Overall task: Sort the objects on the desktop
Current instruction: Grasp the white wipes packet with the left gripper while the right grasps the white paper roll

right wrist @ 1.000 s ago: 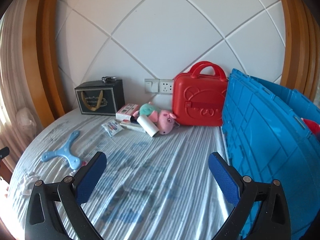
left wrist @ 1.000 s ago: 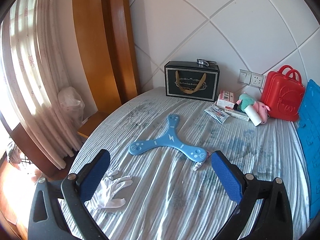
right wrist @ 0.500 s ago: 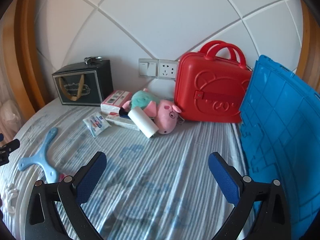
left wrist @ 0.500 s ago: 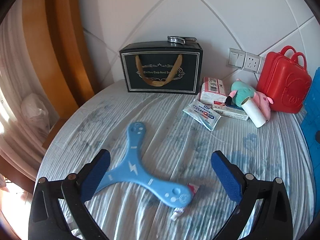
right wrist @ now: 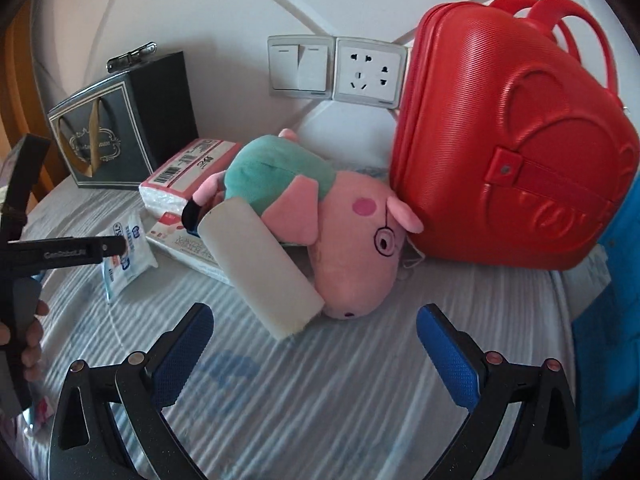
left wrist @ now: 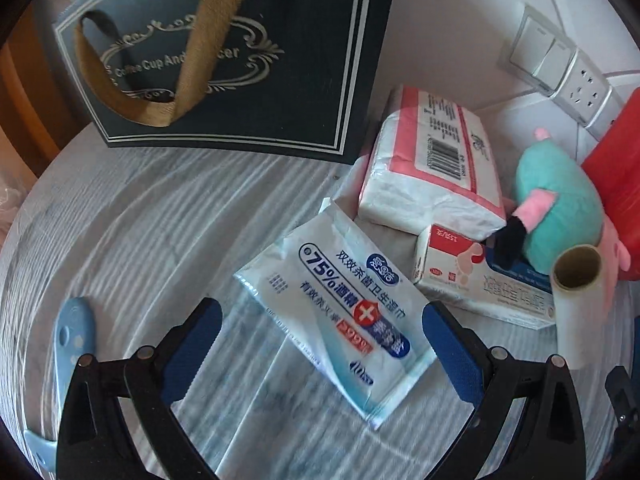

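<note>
My left gripper (left wrist: 320,332) is open, its blue pads either side of a white-blue pack of wet wipes (left wrist: 340,304) lying flat on the striped cloth. Behind it lie a pink-white tissue pack (left wrist: 432,164) and a flat white box (left wrist: 480,288). My right gripper (right wrist: 312,336) is open and empty, just in front of a white roll (right wrist: 260,268) that leans on a pink pig plush (right wrist: 344,232). The wipes (right wrist: 128,256) and the left gripper's body (right wrist: 64,254) show at the left of the right wrist view.
A dark gift box (left wrist: 240,52) stands at the back left by the wall. A red case (right wrist: 512,152) stands right of the plush, a blue crate (right wrist: 616,280) at the far right. A blue boomerang toy (left wrist: 74,332) lies at the left. Wall sockets (right wrist: 336,68) are behind.
Both grippers have moved forward toward the back of the table. The left one passed the boomerang and now straddles the wipes pack; the right one closed in on the roll and plush.
</note>
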{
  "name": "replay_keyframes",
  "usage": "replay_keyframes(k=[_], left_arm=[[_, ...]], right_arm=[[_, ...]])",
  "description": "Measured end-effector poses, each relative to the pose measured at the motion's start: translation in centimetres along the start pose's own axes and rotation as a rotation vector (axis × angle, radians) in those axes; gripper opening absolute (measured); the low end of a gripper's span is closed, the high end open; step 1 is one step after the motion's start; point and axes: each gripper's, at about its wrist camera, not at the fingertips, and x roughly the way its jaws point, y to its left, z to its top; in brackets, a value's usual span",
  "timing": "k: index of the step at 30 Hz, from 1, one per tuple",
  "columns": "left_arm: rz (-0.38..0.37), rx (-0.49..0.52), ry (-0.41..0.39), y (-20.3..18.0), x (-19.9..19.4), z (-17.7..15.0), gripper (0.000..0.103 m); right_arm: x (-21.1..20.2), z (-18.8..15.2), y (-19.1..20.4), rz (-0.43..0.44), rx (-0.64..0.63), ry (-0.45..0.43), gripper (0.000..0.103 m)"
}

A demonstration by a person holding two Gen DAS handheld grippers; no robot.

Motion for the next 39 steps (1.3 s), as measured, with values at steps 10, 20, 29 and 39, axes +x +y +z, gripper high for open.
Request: replay_keyframes(k=[10, 20, 29, 39], left_arm=[[-0.001, 0.108, -0.037, -0.6, 0.2, -2.3, 0.068], [-0.028, 0.189, -0.04, 0.5, -2.1, -6.8, 0.05], [-0.031, 0.243, -0.067, -1.0, -3.7, -9.2, 0.012], [-0.049, 0.239, -0.21, -1.0, -11.4, -9.2, 0.012]], right_arm=[[3.9, 0.2, 2.0, 0.031, -0.053, 0.042, 0.075], [2.8, -0.8, 5.1, 0.088, -0.097, 0.079, 0.08], [4.3, -0.1, 4.6, 0.05, -0.093, 0.049, 0.049], [-1.9, -2.6, 4.4, 0.144, 0.059, -0.038, 0.041]])
